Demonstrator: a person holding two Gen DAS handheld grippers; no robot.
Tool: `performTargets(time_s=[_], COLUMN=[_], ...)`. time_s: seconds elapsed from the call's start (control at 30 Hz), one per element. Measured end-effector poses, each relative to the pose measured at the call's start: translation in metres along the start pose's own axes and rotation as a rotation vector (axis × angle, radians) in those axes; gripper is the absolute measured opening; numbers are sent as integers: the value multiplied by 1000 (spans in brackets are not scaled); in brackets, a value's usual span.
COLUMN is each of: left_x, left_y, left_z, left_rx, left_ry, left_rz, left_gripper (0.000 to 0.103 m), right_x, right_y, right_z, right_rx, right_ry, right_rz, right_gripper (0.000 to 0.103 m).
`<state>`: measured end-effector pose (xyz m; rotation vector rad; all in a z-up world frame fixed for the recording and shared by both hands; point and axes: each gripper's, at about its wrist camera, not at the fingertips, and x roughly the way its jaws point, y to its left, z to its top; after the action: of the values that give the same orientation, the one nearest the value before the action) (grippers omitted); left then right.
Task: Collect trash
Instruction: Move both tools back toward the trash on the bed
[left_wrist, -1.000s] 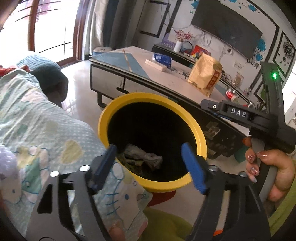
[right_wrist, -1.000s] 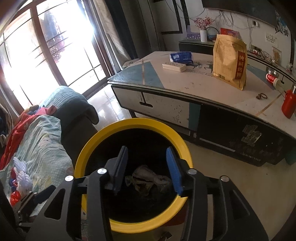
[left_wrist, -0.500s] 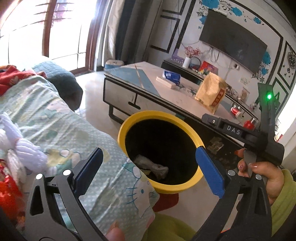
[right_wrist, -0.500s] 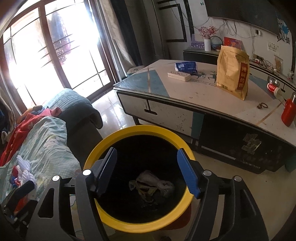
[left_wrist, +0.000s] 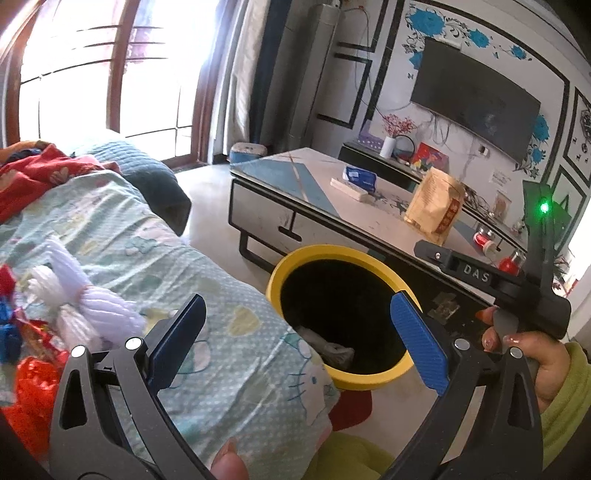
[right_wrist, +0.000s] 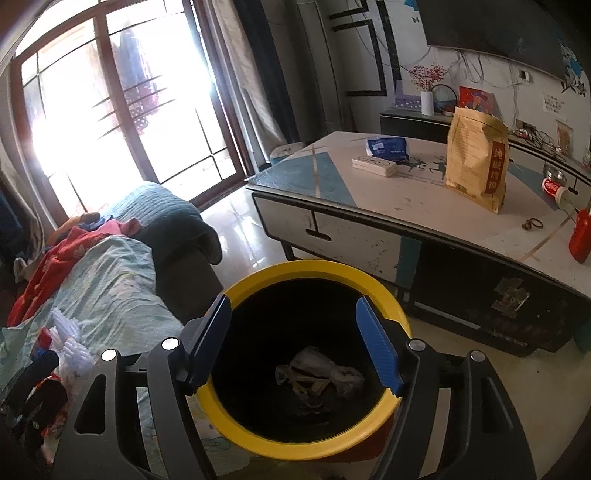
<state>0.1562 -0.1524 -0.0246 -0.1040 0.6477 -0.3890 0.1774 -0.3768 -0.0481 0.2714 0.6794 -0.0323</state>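
A yellow-rimmed bin (left_wrist: 334, 253) (right_wrist: 314, 267) stands on the floor between the sofa and the coffee table. Crumpled trash (right_wrist: 319, 374) (left_wrist: 328, 347) lies at its bottom. My left gripper (left_wrist: 295, 339) is open and empty, held above the sofa's patterned blanket (left_wrist: 155, 251) left of the bin. My right gripper (right_wrist: 295, 343) is open and empty over the bin's mouth. The right gripper's body and the hand (left_wrist: 532, 350) holding it show at the right of the left wrist view. White yarn tassels (left_wrist: 85, 299) and red wrappers (left_wrist: 33, 373) lie on the blanket.
The coffee table (right_wrist: 406, 206) (left_wrist: 332, 199) carries a tan paper bag (right_wrist: 476, 155), a blue packet (right_wrist: 386, 147), a white power strip (right_wrist: 373, 166), a red can (right_wrist: 552, 184) and a red bottle (right_wrist: 580, 236). A dark cushion (right_wrist: 166, 218) sits on the sofa.
Both grippers have opened wider and risen away from the bin. The left one has swung left over the blanket, bringing the tassels and red wrappers into view.
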Motion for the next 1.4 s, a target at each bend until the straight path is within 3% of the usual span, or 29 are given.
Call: performTargets(time_s=[0.57,1.4], left_x=[-40,-77], left_y=[37,93], left_z=[4,2], left_rx=[-56,-156], left_ry=[-83,-145], left_rz=[79,191], left_gripper=[92,92], right_x=[-26,-46], right_y=[66,135], right_z=[-14,-42], right_rx=[-101,-226], right_ry=[-44,-30], right_rz=[137,293], right_gripper=[71,73])
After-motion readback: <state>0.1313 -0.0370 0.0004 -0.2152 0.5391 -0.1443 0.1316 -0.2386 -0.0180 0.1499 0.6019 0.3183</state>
